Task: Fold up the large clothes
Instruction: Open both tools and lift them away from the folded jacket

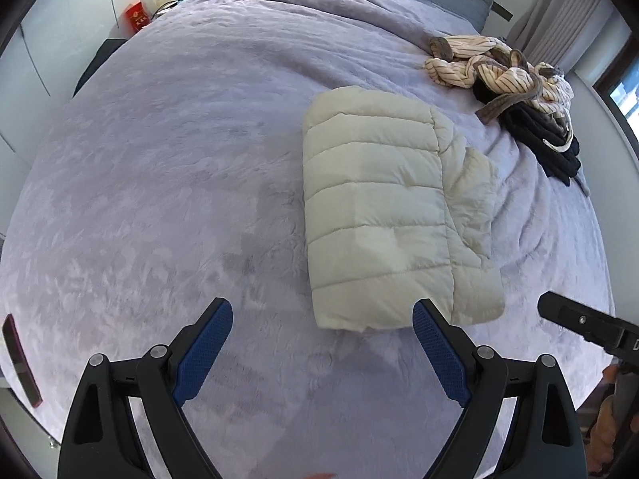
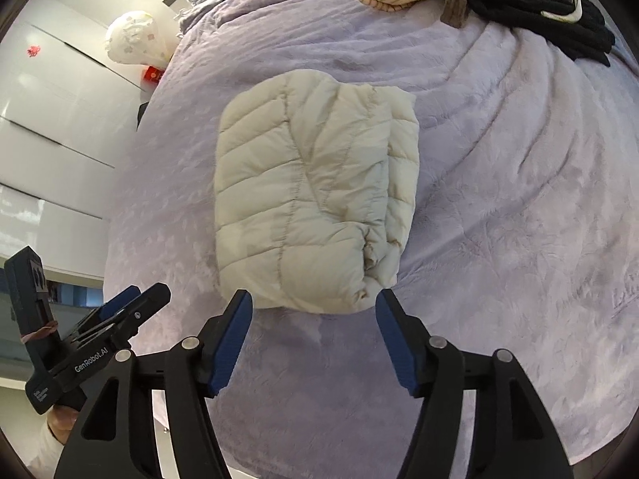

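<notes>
Two grippers are hovering over a bed covered in a lilac plush blanket, and both are showing their blue-padded jaws spread wide apart with nothing between them. The task's thing, a cream quilted puffer jacket, is lying folded into a compact rectangular bundle on the blanket, its smooth quilted panel facing up and the looser, crumpled layers tucked along one side. That tidy shape is suggesting the fold on this garment is done or nearly so, and the empty, open jaws are fitting a release or a pause between steps rather than a grasp.

In the left wrist view the left gripper is sitting just short of the bundle's near edge; the jacket is lying ahead and towards the right-hand jaw, whose tip is overlapping the bundle's near corner in the picture, though whether it is touching is unclear. In the right wrist view the right gripper is lining up almost squarely with the jacket, the near hem lying just beyond the two jaw tips and centred between them.

Further up the bed, well apart from the bundle, a striped cream garment and a dark garment are lying in an unfolded heap, probably waiting their turn.
</notes>
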Demonstrator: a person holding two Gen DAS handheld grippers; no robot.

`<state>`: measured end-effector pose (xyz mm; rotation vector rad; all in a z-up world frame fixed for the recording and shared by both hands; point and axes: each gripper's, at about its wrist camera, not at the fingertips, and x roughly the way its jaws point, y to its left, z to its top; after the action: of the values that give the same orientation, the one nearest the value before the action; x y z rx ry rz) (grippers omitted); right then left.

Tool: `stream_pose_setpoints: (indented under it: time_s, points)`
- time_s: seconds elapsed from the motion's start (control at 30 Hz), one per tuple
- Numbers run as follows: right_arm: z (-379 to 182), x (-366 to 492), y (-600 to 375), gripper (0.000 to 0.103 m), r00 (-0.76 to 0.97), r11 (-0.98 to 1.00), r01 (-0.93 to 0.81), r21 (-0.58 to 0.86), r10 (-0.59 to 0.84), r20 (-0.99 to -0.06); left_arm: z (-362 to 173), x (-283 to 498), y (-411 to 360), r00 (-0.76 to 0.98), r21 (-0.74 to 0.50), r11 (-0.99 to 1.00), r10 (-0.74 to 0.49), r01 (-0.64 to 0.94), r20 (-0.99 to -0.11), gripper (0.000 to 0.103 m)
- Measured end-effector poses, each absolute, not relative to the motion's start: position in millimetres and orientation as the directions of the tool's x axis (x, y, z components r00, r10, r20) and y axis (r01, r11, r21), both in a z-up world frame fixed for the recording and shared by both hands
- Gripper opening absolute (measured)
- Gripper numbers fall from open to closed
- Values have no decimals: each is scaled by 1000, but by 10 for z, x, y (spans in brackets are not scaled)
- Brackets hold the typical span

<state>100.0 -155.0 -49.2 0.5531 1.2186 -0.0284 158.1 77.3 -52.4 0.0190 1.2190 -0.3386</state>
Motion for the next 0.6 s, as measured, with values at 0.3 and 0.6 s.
stream_pose_setpoints:
  time_s: [0.3, 0.6]
  points:
    - [-235, 932, -1418, 99, 356, 899, 304, 316, 200, -913, -213, 1416, 827, 322, -145, 948, -235, 282, -917, 103]
    - [354, 814, -1278, 103, 446, 931, 331, 155, -9, -895, 280, 1252, 840, 421, -82, 964, -185, 251, -888, 103]
